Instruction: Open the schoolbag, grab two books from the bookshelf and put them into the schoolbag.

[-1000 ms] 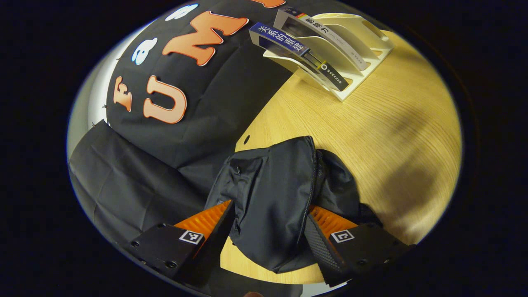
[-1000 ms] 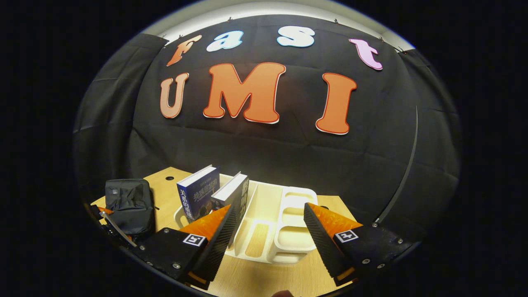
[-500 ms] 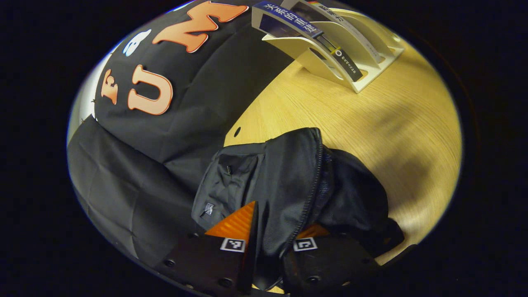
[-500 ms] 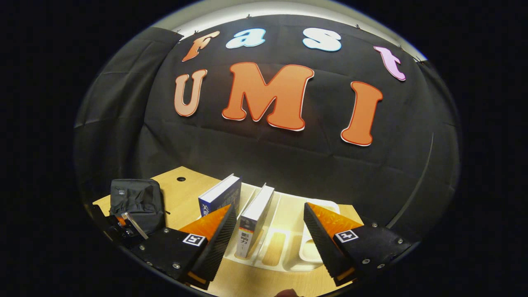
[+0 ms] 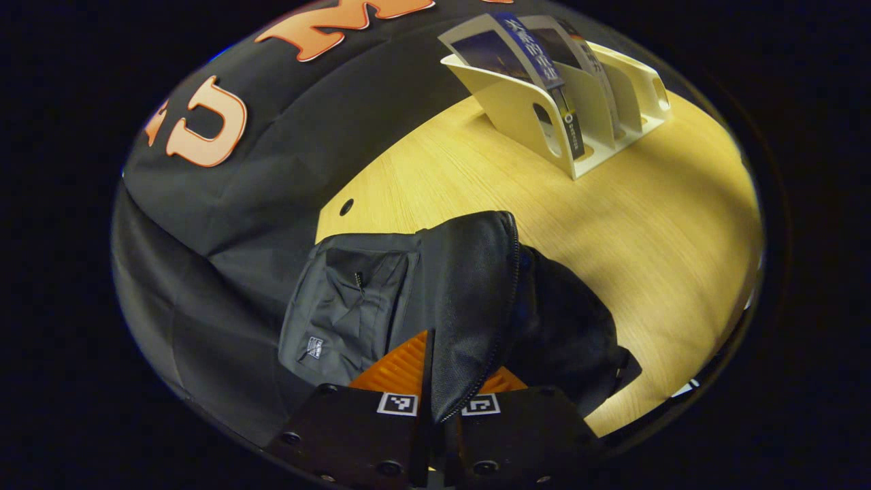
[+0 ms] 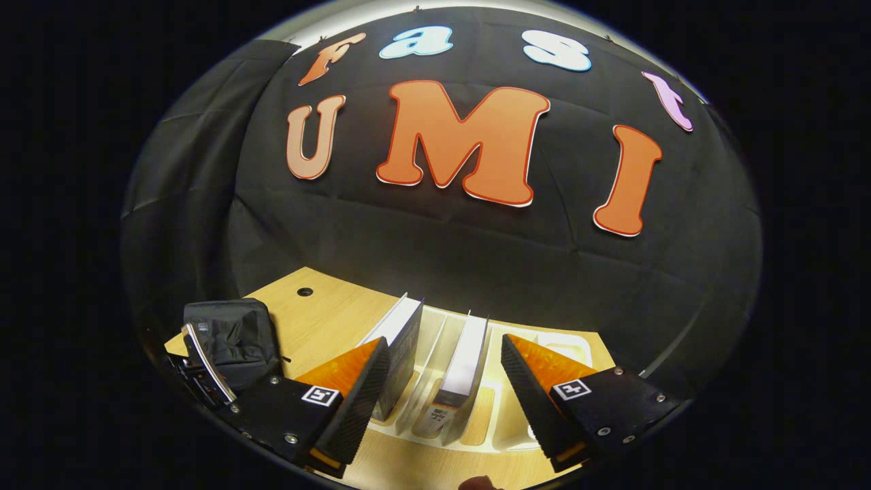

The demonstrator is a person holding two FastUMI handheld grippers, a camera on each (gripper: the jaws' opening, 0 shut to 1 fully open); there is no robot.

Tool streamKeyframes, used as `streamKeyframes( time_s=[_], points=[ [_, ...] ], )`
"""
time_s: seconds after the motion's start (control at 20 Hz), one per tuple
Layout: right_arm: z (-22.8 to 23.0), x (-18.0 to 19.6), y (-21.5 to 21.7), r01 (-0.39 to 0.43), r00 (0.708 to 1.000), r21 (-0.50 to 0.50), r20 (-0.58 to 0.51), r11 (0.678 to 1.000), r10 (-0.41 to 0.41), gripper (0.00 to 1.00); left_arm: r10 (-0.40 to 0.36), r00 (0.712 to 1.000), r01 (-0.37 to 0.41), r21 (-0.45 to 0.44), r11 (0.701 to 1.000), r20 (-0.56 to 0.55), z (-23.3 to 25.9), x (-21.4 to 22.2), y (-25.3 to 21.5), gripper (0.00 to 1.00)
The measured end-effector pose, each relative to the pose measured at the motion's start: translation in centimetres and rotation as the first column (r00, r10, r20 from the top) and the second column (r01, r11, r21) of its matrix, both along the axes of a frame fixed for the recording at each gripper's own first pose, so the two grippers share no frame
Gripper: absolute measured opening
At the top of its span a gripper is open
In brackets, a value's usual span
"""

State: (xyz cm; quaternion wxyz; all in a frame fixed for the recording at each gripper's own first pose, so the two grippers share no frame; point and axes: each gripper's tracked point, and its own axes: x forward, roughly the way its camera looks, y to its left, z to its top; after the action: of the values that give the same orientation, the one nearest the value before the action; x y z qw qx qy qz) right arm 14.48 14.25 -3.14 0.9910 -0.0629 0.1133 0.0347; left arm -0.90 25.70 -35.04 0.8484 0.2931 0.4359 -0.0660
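The black schoolbag [image 5: 469,272] lies on the wooden table, its zipper running along the raised edge. My left gripper [image 5: 460,357] is shut on that zippered edge, with the fabric pinched between the orange fingers [image 5: 398,364]. Farther back the cream bookshelf [image 5: 520,112] holds a blue book [image 5: 529,47] and a second book [image 5: 585,51], both leaning. In the right gripper view my right gripper [image 6: 444,344] is open just in front of the bookshelf [image 6: 507,425]. The white-edged book [image 6: 467,361] stands between its fingers, untouched, and the blue book [image 6: 403,333] is by the left finger. The schoolbag [image 6: 231,333] sits far left.
The light wooden table [image 5: 646,224] stretches to the right of the bag and has a small round hole [image 5: 346,207] near the wall. Black booth cloth hangs close behind the shelf and the bag. My other gripper [image 6: 201,371] shows by the bag in the right gripper view.
My left gripper has shut on the bag's zippered edge. My right gripper has moved right and closer to the shelf, so the white-edged book now stands between its open fingers.
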Motion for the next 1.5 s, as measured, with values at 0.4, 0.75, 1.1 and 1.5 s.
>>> streamKeyframes(
  time_s=[0.4,0.75,1.1,1.5],
  points=[
    [1.0,2.3,2.3,0.078,0.990,-0.033,-0.119,0.996,-0.082,0.98,-0.139,0.986,0.121,-0.187,0.975,-0.087,4.3,2.2,2.1,0.05],
    [1.7,3.4,4.4,0.117,0.962,-0.075,-0.238,0.990,-0.132,0.98,-0.247,0.961,0.202,-0.285,0.937,-0.129,6.8,3.3,4.0,0.08],
    [-0.2,2.1,4.6,0.108,0.891,-0.104,-0.431,0.989,-0.142,1.00,-0.319,0.933,0.243,-0.364,0.899,-0.166,10.6,4.1,5.6,0.08],
    [-2.1,4.6,5.2,0.025,0.806,-0.116,-0.585,0.993,-0.089,1.00,-0.342,0.914,0.241,-0.388,0.890,-0.217,12.5,5.6,6.7,0.07]
  ],
)
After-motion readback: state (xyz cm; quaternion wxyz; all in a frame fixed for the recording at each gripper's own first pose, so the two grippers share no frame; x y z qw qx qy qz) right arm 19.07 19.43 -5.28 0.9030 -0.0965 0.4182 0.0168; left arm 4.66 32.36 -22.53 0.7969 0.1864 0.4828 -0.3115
